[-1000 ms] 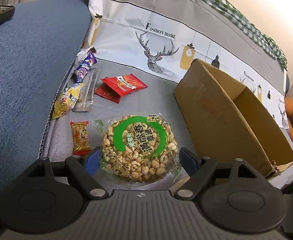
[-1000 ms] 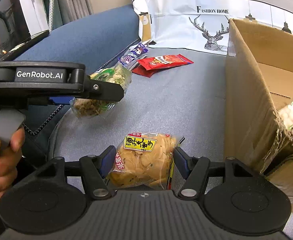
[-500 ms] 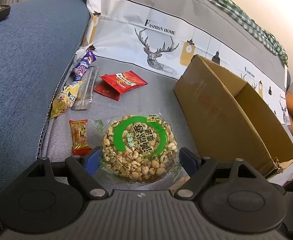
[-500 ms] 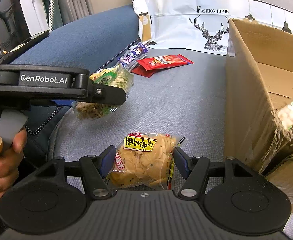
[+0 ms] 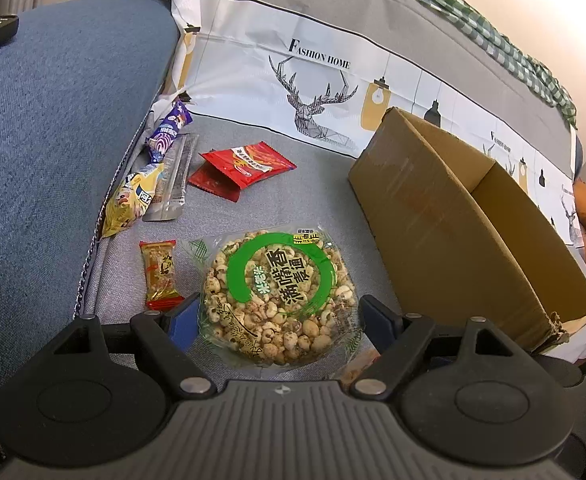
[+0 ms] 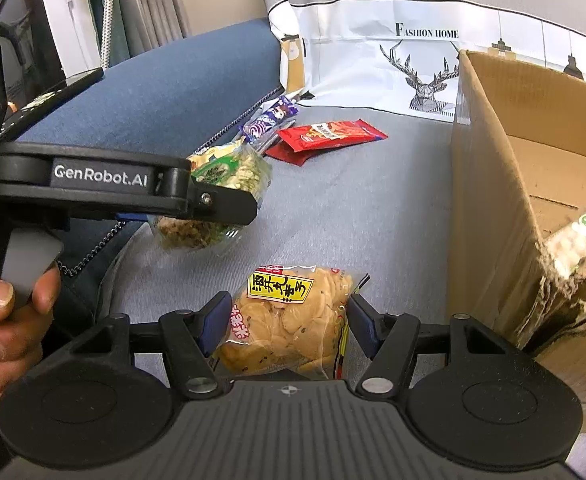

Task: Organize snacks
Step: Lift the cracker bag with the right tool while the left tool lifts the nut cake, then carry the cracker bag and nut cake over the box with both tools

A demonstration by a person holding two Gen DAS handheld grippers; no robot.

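Note:
My left gripper (image 5: 275, 318) is shut on a round puffed-grain snack pack with a green ring label (image 5: 279, 294), held above the grey sofa seat; it also shows in the right wrist view (image 6: 213, 204). My right gripper (image 6: 289, 326) is shut on a bag of yellow crisps (image 6: 289, 320), low over the seat. The open cardboard box (image 5: 465, 224) stands to the right, and its near wall (image 6: 489, 216) is beside the right gripper. A white snack pack (image 6: 581, 240) lies inside it.
Loose snacks lie on the seat at the left: red packets (image 5: 245, 166), a purple wrapper (image 5: 167, 134), a yellow pack (image 5: 133, 204), a silver stick (image 5: 173, 184) and a small orange bar (image 5: 161, 274). The blue armrest (image 5: 53, 140) rises on the left.
The left gripper with the round pack has moved right and forward, towards the box. The right gripper and its crisp bag have stayed in place.

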